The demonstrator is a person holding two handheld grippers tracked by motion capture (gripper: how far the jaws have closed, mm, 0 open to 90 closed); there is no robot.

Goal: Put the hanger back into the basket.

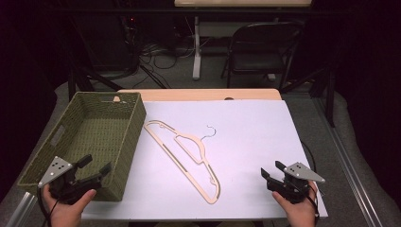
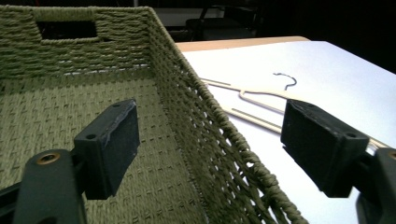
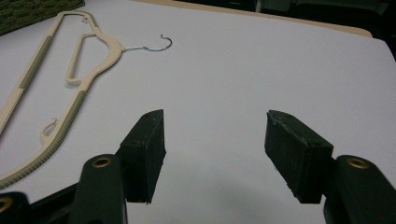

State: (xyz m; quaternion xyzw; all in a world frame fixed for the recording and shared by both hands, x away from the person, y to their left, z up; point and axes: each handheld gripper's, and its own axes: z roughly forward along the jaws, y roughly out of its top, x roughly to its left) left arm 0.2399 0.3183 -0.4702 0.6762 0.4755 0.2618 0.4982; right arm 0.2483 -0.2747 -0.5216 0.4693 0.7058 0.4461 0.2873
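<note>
A beige plastic hanger (image 1: 189, 156) with a metal hook lies flat on the white sheet, slanting from the basket's far corner toward the front. It also appears as the hanger (image 3: 70, 60) at the upper left of the right gripper view and the hanger (image 2: 252, 100) past the basket wall in the left gripper view. My left gripper (image 1: 96, 166) is open, straddling the near right wall of the green woven basket (image 1: 132, 142), nothing between its pads. My right gripper (image 1: 273, 169) is open over bare sheet at the front right, well clear of the hanger.
The basket (image 2: 196, 121) is empty inside and has handle slots in its end walls. The white sheet (image 1: 246, 137) covers a wooden table. A folding chair (image 1: 260, 47), a table leg and cables stand on the floor beyond the far edge.
</note>
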